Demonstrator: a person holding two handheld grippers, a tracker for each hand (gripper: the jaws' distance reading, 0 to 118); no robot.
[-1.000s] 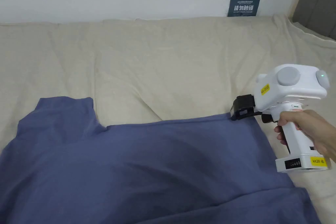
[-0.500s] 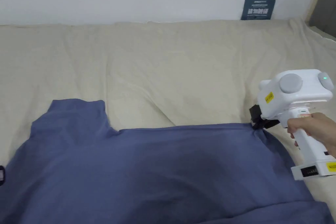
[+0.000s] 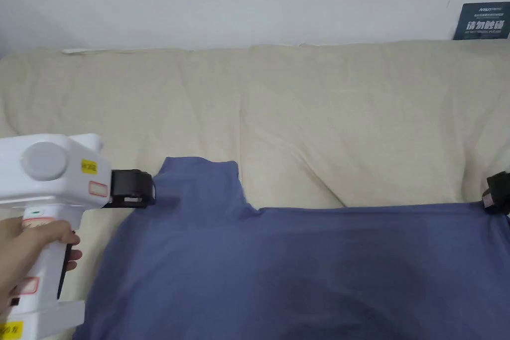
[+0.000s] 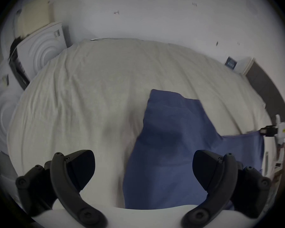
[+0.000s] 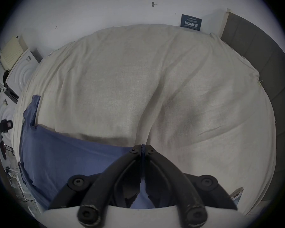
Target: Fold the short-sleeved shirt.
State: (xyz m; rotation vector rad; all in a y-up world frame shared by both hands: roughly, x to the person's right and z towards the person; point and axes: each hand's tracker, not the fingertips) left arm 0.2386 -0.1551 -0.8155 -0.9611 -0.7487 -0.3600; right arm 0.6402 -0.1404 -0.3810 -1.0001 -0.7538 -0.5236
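Blue cotton short-sleeved shirt (image 3: 309,266): spread flat over the near part of the cream cloth-covered bed (image 3: 309,122); one sleeve (image 3: 199,181) points away toward the wall; the straight top edge runs from the sleeve to the right corner; seen too from the left gripper view (image 4: 174,149) and the right gripper view (image 5: 69,157)
Left gripper (image 4: 143,167): white handheld body with black jaws; jaws wide apart with nothing between them; in the head view (image 3: 149,189) its tip sits just beside the left edge of the sleeve; whether it touches the fabric cannot be told
Left hand (image 3: 30,251): wrapped round the white handle at the lower left
Right gripper (image 5: 141,146): jaws together, clamped on a thin fold of the shirt's far right corner; the blue cloth shows in the slit between them; in the head view (image 3: 490,196) only its black tip appears at the right border, on the corner
Cream bed cover: wrinkled, with a long crease running toward the shirt's edge
White wall (image 3: 249,2): behind the bed; small dark sign (image 3: 482,21) at its right, text not read
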